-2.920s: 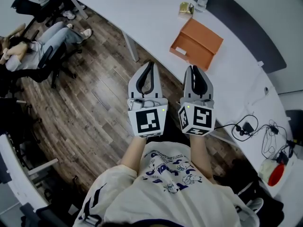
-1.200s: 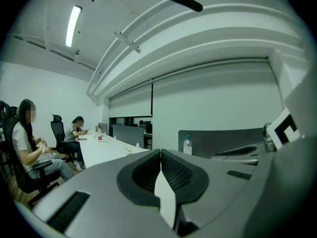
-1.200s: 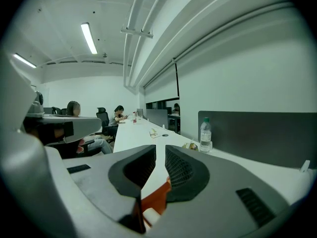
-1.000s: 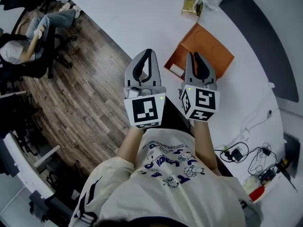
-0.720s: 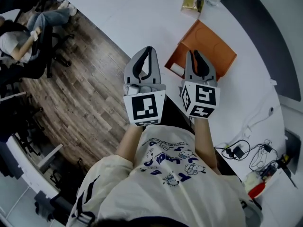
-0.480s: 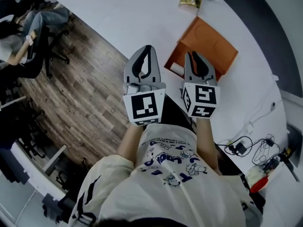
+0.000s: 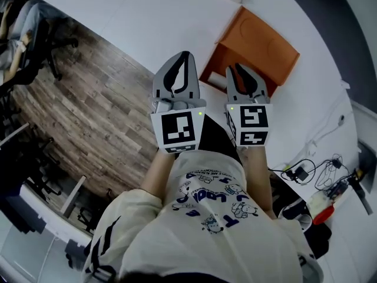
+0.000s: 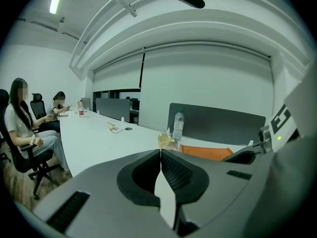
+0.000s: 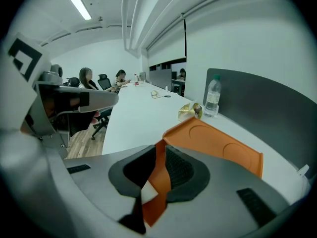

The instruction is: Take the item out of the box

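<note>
An orange flat box (image 7: 254, 40) lies closed on the white table (image 7: 147, 22) near its edge, with a white label (image 7: 218, 83) on its near end. What it holds is hidden. My right gripper (image 7: 235, 69) hangs shut over the box's near left corner, with nothing in its jaws. In the right gripper view the box (image 9: 218, 145) lies just ahead of and below the right gripper (image 9: 161, 144). My left gripper (image 7: 186, 55) is shut and empty, left of the box at the table edge. The box (image 8: 205, 151) shows ahead and to the right of the left gripper (image 8: 161, 151).
A gold packet (image 9: 190, 111) and a water bottle (image 9: 212, 97) stand beyond the box, before a dark partition (image 9: 262, 118). Cables (image 7: 306, 170) and a red object (image 7: 326, 208) lie at the table's right. Seated people and office chairs (image 7: 12, 22) fill the wooden floor at left.
Both grippers have moved forward toward the table, and the orange box now lies right at the right gripper's tip. Both stay shut.
</note>
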Available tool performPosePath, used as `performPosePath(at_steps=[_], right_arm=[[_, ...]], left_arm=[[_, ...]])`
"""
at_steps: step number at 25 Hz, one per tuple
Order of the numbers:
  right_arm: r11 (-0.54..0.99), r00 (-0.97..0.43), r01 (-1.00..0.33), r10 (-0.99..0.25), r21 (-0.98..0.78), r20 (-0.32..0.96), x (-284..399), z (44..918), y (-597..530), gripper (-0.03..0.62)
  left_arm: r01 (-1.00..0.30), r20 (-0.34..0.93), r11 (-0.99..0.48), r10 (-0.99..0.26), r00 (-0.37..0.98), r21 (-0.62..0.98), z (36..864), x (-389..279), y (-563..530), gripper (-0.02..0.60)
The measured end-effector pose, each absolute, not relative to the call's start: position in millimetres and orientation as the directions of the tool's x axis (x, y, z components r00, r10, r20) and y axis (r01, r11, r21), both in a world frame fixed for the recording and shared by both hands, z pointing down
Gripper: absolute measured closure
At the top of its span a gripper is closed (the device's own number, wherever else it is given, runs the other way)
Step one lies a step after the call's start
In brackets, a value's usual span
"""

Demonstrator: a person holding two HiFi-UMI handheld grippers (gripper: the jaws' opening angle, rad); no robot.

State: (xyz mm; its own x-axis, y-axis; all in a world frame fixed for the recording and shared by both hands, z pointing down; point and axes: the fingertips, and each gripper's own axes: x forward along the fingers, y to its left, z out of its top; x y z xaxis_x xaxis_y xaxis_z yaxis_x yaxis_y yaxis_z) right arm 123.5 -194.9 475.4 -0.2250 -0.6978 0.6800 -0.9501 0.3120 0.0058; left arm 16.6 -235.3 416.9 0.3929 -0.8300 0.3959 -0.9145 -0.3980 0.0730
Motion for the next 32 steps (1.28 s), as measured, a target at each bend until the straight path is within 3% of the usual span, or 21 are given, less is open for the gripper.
performPosePath(at_steps=[7,9,10,18,32], right_arm=[[0.341,-0.244,-0.94,-0.627,-0.021,0.74,123,497,-190,0.525],[0.36,-0.268,-0.932,-0.597,-0.046,0.756,121,504,-187,0.441],[0.37,-0.276,-0.928,-0.583,-0.052,0.765,119,507,-186,0.436],[0.485,-0.346,-0.867,-0.43,-0.11,0.834,111,530,-176,0.427],[0.657,-0.352,-0.741,-0.208,-0.137,0.913,107,553,-159,0.424]], left_arm=[[-0.899,0.437,-0.428,-0.794,0.423,0.091,439,27,-242,0.563],[-0.894,0.444,-0.437,-0.786,0.432,0.096,443,31,-244,0.563],[-0.892,0.447,-0.441,-0.781,0.435,0.097,446,31,-245,0.563],[-0.885,0.471,-0.45,-0.759,0.448,0.118,460,32,-253,0.563],[-0.867,0.511,-0.473,-0.713,0.481,0.155,480,38,-260,0.563]])
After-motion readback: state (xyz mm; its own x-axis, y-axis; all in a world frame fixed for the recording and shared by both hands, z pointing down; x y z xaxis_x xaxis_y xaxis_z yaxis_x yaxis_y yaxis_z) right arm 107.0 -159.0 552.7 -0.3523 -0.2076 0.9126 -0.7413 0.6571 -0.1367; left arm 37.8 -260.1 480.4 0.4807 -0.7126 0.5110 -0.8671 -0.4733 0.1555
